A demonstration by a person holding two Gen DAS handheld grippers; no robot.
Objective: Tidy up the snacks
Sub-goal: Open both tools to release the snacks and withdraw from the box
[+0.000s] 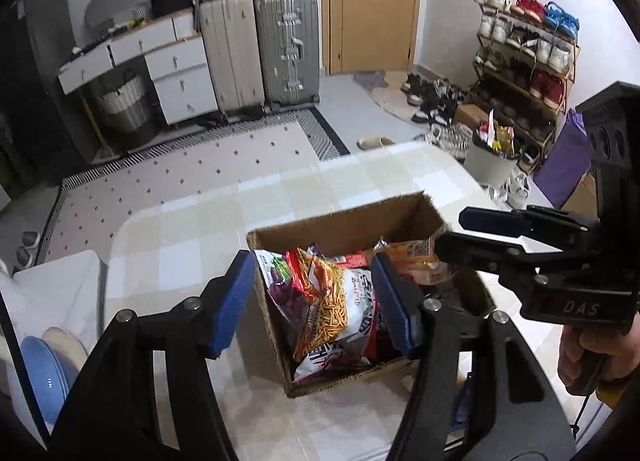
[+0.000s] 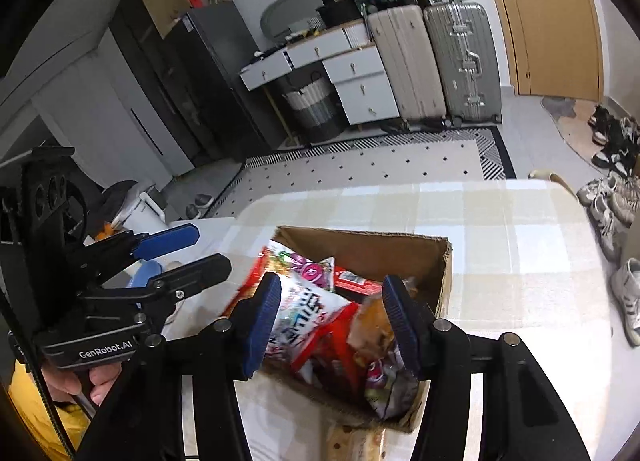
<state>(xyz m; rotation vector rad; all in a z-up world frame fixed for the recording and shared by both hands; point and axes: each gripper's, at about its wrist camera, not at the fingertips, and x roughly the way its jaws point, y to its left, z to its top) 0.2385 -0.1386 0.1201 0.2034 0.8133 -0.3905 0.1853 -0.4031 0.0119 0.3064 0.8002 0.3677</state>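
Observation:
An open cardboard box [image 1: 340, 221] stands on the checked tablecloth, full of snack bags. A bag of orange sticks [image 1: 324, 293] lies on top, with an orange bag [image 1: 412, 257] at the right side. My left gripper [image 1: 316, 301] hovers open over the box's left part; the bags lie below its pads, not pinched. In the right wrist view my right gripper [image 2: 332, 323] is open above the box [image 2: 360, 249]. A white and red bag [image 2: 308, 309] and a blurred orange bag [image 2: 376, 325] lie under it. Each gripper shows in the other's view: the right [image 1: 460, 233], the left [image 2: 208, 248].
The table [image 1: 280, 197] has bare cloth behind and left of the box. Blue bowls [image 1: 44, 373] sit on a white surface at the left. On the floor stand a white bin [image 1: 492, 161] stuffed with wrappers, a shoe rack [image 1: 528, 61], suitcases [image 1: 260, 49] and a drawer unit [image 1: 176, 73].

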